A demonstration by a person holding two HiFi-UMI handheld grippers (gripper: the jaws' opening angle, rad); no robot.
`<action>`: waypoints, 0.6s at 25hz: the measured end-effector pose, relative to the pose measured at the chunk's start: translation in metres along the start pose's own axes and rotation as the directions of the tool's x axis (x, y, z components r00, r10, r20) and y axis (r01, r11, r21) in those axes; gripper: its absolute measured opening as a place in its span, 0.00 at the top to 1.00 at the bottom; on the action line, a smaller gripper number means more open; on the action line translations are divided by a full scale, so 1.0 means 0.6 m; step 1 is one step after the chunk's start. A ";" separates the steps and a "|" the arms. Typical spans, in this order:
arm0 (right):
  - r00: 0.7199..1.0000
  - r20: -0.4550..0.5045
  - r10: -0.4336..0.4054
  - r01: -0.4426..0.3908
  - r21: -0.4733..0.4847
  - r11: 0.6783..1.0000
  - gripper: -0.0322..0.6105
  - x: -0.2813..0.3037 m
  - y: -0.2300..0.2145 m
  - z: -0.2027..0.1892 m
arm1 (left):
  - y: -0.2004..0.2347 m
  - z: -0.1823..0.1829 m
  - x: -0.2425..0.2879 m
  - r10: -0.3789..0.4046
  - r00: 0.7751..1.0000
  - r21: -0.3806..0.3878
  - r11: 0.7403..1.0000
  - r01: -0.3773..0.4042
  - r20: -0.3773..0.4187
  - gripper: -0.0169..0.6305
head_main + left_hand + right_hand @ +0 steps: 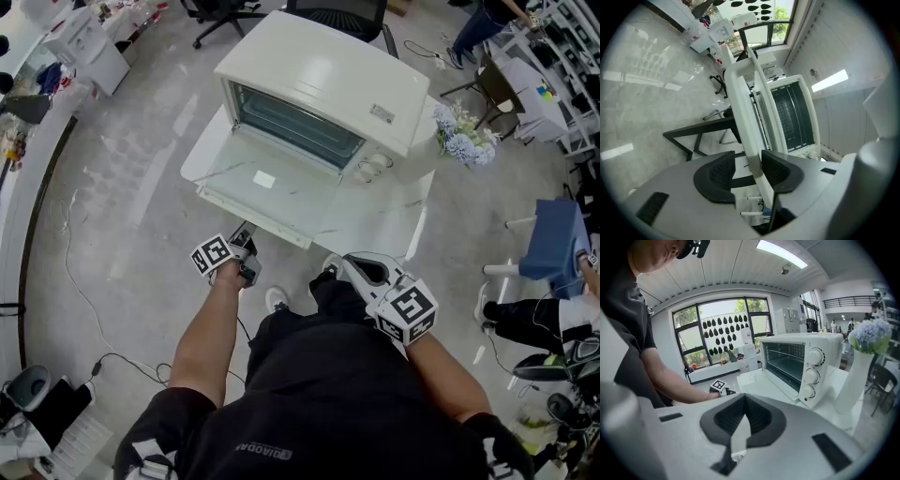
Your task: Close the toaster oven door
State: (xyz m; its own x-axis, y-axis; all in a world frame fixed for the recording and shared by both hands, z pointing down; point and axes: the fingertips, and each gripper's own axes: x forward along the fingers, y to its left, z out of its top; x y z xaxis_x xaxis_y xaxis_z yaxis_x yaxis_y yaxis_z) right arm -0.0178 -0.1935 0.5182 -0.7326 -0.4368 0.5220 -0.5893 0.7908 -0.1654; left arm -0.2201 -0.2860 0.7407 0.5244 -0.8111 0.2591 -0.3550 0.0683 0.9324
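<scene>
- Jaws of the left gripper point(749, 166) are spread, with the free front edge of the toaster oven door point(743, 108) between them. A gap is seen at one pad, so no pinch is judged.
- The right gripper point(743, 401) is pressed together and empty.
- The door is folded down flat before the toaster oven point(319, 75) on the white bench point(384, 220).
- The door is judged stiff, hinged and light, and its glass pane fragile. It is best taken at the smooth front edge and swung upward gently, lest the oven be pushed back.
</scene>
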 end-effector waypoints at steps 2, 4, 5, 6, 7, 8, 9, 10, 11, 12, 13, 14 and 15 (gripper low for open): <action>1.000 -0.001 -0.002 0.002 -0.001 1.000 0.95 -0.001 0.000 0.000 | -0.020 0.004 0.002 -0.048 0.999 0.003 0.999 0.048 0.008 0.79; 1.000 0.002 -0.002 0.002 -0.003 1.000 0.95 -0.001 -0.001 0.001 | -0.030 0.005 0.002 -0.070 0.997 -0.011 0.997 0.071 0.015 0.82; 1.000 0.004 -0.001 0.001 -0.004 1.000 0.95 -0.001 -0.001 0.002 | -0.033 0.006 0.001 -0.077 0.997 -0.022 0.997 0.078 0.019 0.82; 1.000 0.005 0.001 -0.001 -0.006 1.000 0.95 -0.001 0.000 0.003 | -0.036 0.006 0.000 -0.086 0.996 -0.034 0.996 0.087 0.026 0.82; 1.000 0.007 0.002 -0.002 -0.007 1.000 0.95 -0.001 0.000 0.004 | -0.040 0.008 -0.001 -0.100 0.994 -0.049 0.994 0.102 0.036 0.82; 1.000 0.008 0.003 -0.003 -0.007 1.000 0.95 -0.001 0.000 0.005 | -0.045 0.010 -0.003 -0.118 0.992 -0.063 0.991 0.121 0.047 0.83; 1.000 0.009 0.003 -0.003 -0.008 1.000 0.95 -0.001 0.000 0.005 | -0.052 0.012 -0.004 -0.140 0.988 -0.074 0.987 0.144 0.060 0.83; 1.000 0.010 0.004 -0.004 -0.008 1.000 0.95 -0.001 0.000 0.004 | -0.061 0.014 -0.006 -0.164 0.984 -0.083 0.982 0.170 0.071 0.83; 1.000 0.011 0.004 -0.004 -0.007 1.000 0.95 -0.001 0.000 0.004 | -0.072 0.017 -0.007 -0.192 0.978 -0.090 0.976 0.198 0.079 0.83; 1.000 0.013 0.004 -0.004 -0.006 1.000 0.95 -0.001 0.000 0.004 | -0.083 0.019 -0.007 -0.216 0.973 -0.095 0.970 0.224 0.085 0.83; 1.000 0.015 0.003 -0.003 -0.005 1.000 0.95 0.000 0.000 0.004 | -0.090 0.020 -0.008 -0.229 0.970 -0.097 0.967 0.237 0.087 0.83; 1.000 0.018 0.003 -0.003 -0.005 1.000 0.95 0.000 0.000 0.004 | -0.095 0.022 -0.009 -0.231 0.969 -0.098 0.966 0.239 0.086 0.83; 1.000 0.022 0.004 -0.004 -0.005 1.000 0.95 0.000 0.000 0.006 | -0.101 0.022 -0.010 -0.240 0.967 -0.106 0.963 0.249 0.087 0.83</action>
State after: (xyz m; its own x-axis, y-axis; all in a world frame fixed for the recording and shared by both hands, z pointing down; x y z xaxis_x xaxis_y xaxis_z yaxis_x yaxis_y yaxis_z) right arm -0.0188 -0.1947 0.5153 -0.7421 -0.4430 0.5030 -0.5850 0.7943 -0.1636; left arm -0.2122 -0.2932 0.6794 0.5253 -0.8509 0.0050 -0.1296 -0.0742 0.9888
